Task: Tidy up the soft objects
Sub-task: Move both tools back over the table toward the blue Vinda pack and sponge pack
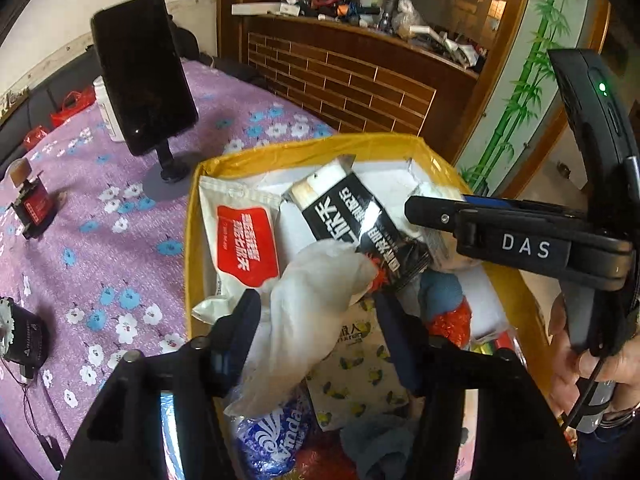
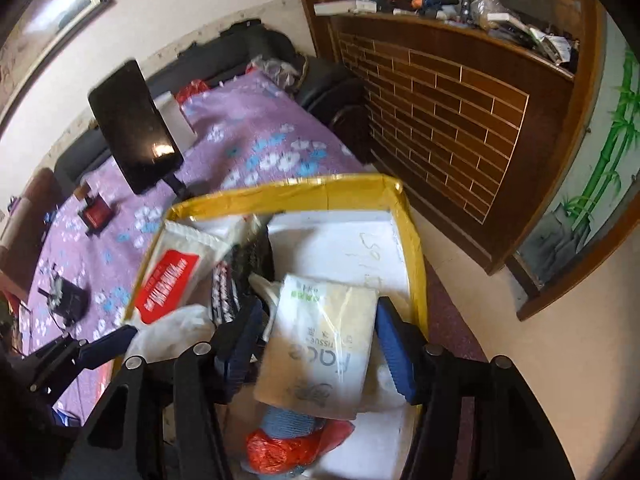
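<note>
A yellow-rimmed open box (image 1: 280, 151) sits on the table covered by a purple flowered cloth (image 1: 120, 208), crammed with soft packets. The left gripper (image 1: 316, 316) hangs over it, jaws spread, a crumpled white plastic bag (image 1: 316, 304) lying between them (whether either pad touches it, I cannot tell). The right gripper (image 2: 320, 332) has its jaws around a cream facial-tissue pack in clear wrap (image 2: 320, 340), seemingly pinching it above the box. A white pouch with a red label (image 1: 244, 244) leans against the box's left wall.
</note>
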Tool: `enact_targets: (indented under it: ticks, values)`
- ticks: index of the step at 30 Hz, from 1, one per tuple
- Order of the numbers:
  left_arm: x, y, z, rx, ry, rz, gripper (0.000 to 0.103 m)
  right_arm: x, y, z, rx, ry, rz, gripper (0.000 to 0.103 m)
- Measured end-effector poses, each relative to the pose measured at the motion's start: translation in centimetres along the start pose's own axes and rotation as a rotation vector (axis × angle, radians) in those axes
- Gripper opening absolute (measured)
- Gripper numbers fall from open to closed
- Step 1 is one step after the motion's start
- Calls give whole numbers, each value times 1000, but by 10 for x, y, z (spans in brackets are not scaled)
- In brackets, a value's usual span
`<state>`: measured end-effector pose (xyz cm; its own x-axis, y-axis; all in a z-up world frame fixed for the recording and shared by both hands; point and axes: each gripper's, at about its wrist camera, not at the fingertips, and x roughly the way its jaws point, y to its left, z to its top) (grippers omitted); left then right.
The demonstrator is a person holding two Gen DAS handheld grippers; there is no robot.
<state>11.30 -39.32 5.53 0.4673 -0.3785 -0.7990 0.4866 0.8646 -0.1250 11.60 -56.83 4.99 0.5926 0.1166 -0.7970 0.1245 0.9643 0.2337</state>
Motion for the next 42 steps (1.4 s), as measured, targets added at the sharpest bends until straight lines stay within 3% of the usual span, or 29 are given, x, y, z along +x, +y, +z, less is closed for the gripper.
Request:
enact_targets:
  ticks: [5,13,18,26,32,36,42]
  values:
    - [-15,2,0,-11,-10,-27,60,-22,8,1,12,-51,10,63]
    - [-62,15,-17,-27,-73,-50,65,-80,47,-21,8,-163,150,76]
    - [-86,33,-37,-42,-83,-41,66,-92,78,-42,-11,-186,203,78]
    - [-132,81,-86,-87,-96,-6,66,-85,127,-76,-83,-127,299,78]
    - [-159,128,-130,-149,-82,67,66,-73,163,-91,-160,-65,340,78]
    - [-168,162,-165,-206,-45,131,72,-47,192,-86,-223,31,364,78]
    - [-169,183,-198,-228,12,176,80,20,238,-64,-308,217,294,78]
